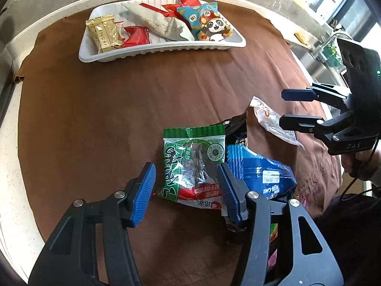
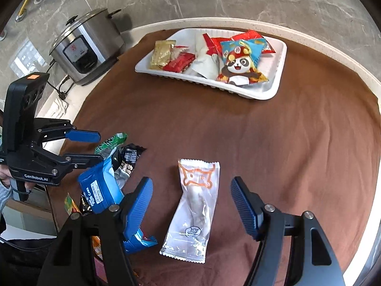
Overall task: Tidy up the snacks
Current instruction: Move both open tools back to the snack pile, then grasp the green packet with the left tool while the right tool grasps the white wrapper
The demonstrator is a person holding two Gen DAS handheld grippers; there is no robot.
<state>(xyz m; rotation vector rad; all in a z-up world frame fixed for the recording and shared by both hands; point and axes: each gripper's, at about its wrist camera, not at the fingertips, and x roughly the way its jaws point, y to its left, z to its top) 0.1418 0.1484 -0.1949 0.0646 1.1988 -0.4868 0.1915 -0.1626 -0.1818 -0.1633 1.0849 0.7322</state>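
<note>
Left gripper (image 1: 185, 178) open astride green snack packet (image 1: 194, 164); right gripper (image 2: 190, 197) open astride clear wrapper (image 2: 194, 209).

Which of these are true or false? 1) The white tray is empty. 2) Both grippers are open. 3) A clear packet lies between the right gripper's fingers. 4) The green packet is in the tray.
1) False: the white tray holds several snacks, including a panda packet.
2) True: the left gripper and the right gripper grip nothing.
3) True: the clear packet lies flat there, untouched.
4) False: the green packet lies on the brown cloth.
</note>
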